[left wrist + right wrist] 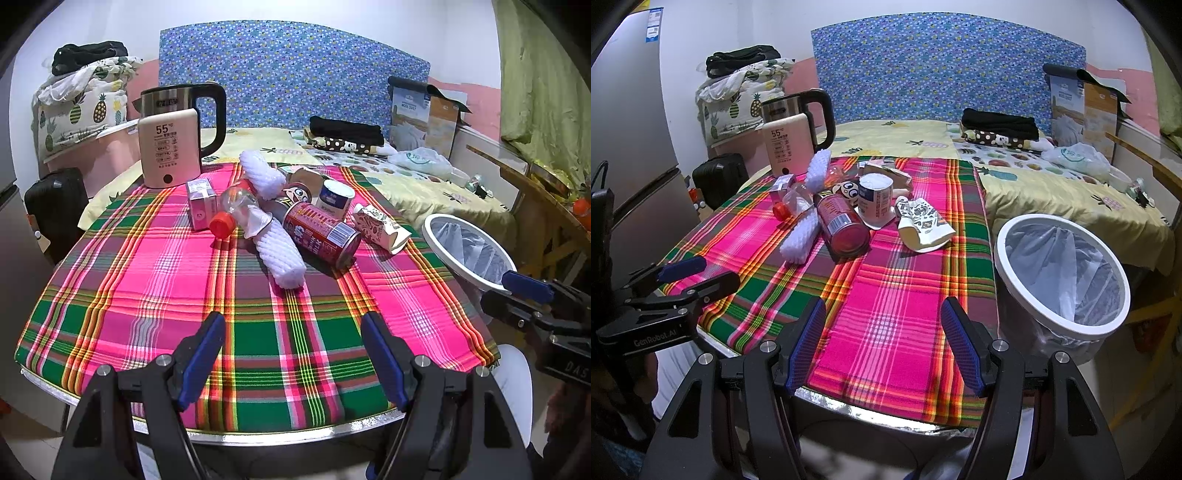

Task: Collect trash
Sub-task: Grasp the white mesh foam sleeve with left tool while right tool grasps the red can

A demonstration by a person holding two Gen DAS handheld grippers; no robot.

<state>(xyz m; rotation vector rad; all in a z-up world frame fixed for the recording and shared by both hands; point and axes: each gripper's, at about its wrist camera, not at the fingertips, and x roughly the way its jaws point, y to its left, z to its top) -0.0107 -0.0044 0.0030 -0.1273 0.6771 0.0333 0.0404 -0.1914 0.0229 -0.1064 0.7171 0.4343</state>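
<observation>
Centrally, knobbly white foam sleeve [280, 254]

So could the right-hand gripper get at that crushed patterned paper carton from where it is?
Probably yes. The right gripper is open and empty, and only bare plaid tablecloth lies between it and the crushed patterned paper carton, which lies at the pile's near right edge.

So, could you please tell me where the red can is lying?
In both views the red can lies on its side mid-table, between the white foam sleeve and the crumpled carton.
</observation>
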